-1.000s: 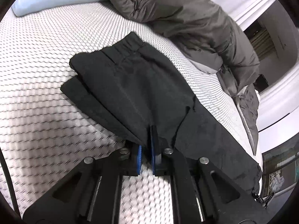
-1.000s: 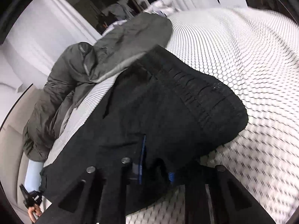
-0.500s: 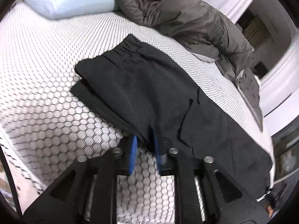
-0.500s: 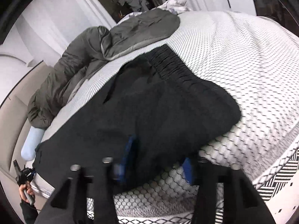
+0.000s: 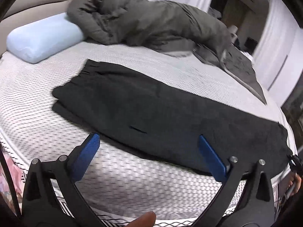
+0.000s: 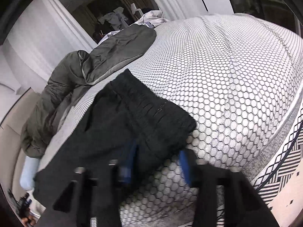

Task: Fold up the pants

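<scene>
Left gripper [image 5: 149, 155] wide open and off the cloth; right gripper [image 6: 159, 160] closing at the waistband corner of the black pants [image 5: 151, 113].

Pants lie folded lengthwise along the near edge of the bed [image 5: 132, 189], waistband toward the blue pillow [image 5: 43, 37], leg ends toward the far right edge. Left jaws have just been opening, nothing between them. Right jaws have just been closing, partly apart; cloth edge sits between the blue pads [image 6: 184, 163], but blur hides whether they press, so grip not confirmed. Risks: right pinches only the top layer and the fold peels apart when lifted; a shallow bite slips; pants near the mattress edge could slide off; grey duvet [image 5: 151, 22] close behind could snag.
</scene>
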Action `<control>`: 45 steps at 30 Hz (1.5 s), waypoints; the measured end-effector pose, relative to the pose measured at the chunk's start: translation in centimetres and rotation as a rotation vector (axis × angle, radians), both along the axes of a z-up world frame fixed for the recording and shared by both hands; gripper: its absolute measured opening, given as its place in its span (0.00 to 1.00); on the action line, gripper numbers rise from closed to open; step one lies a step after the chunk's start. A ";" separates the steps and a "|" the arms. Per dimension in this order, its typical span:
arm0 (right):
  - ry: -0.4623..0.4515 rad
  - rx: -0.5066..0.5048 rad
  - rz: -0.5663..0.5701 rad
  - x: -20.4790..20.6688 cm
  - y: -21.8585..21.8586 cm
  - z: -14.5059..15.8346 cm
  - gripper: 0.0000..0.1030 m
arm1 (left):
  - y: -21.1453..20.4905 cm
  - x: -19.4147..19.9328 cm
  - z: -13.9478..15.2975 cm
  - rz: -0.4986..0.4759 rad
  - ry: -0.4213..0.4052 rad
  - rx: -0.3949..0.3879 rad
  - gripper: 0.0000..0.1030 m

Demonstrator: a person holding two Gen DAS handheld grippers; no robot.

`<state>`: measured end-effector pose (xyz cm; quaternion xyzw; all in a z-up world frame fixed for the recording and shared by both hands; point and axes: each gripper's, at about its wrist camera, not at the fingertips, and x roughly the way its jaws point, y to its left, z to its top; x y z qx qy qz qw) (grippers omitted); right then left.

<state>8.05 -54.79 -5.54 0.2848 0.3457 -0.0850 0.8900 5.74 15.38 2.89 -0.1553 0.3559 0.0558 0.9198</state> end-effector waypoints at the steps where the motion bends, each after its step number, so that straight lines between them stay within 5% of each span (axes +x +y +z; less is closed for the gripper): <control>1: 0.002 -0.013 0.005 -0.2 0.0 -0.1 0.29 | -0.7 0.3 -0.3 -0.006 0.009 0.010 0.99; 3: 0.019 -0.044 0.014 -1.1 -0.4 -0.4 0.32 | -1.9 1.1 -1.1 -0.006 0.031 0.035 0.99; 6: 0.050 -0.093 0.014 -1.9 -1.2 0.1 0.60 | -2.4 1.6 -2.3 0.017 0.057 0.033 0.99; 12: 0.025 -0.244 0.086 -1.3 -0.8 4.1 0.63 | -2.7 1.5 -3.5 0.021 0.057 0.018 0.99; 18: 0.023 -0.259 0.181 5.3 0.3 6.6 0.66 | -3.1 2.2 -3.8 0.014 0.067 0.041 0.99; 24: 0.147 -0.279 0.232 13.7 0.7 4.4 0.75 | -2.3 3.6 -4.4 0.023 0.094 0.026 0.99; 26: 0.187 -0.284 0.228 15.1 0.4 3.4 0.65 | -1.6 3.7 -4.8 0.036 0.103 0.005 0.99; 27: 0.189 -0.274 0.247 15.5 0.4 3.1 0.42 | -1.4 3.7 -5.0 0.042 0.106 0.002 0.99; 29: 0.151 -0.290 0.292 15.5 1.1 3.6 0.27 | -1.2 3.8 -5.1 0.042 0.110 0.009 0.99; 30: 0.106 -0.305 0.307 15.2 1.5 4.2 0.10 | -1.2 3.8 -5.1 0.040 0.111 0.017 0.99; 33: 0.036 -0.272 0.245 15.0 0.5 6.1 0.10 | -1.4 4.1 -5.1 0.043 0.120 0.037 0.99; 38: 0.123 -0.340 0.217 16.2 0.1 5.3 0.16 | -1.5 4.4 -5.2 0.051 0.128 0.050 0.99; 42: 0.084 -0.347 0.181 14.0 -0.3 6.2 0.59 | -1.8 3.8 -4.8 0.056 0.120 0.049 0.99; 45: 0.043 -0.347 0.141 10.5 0.0 7.3 0.63 | -2.6 3.1 -3.6 0.041 0.089 0.069 0.99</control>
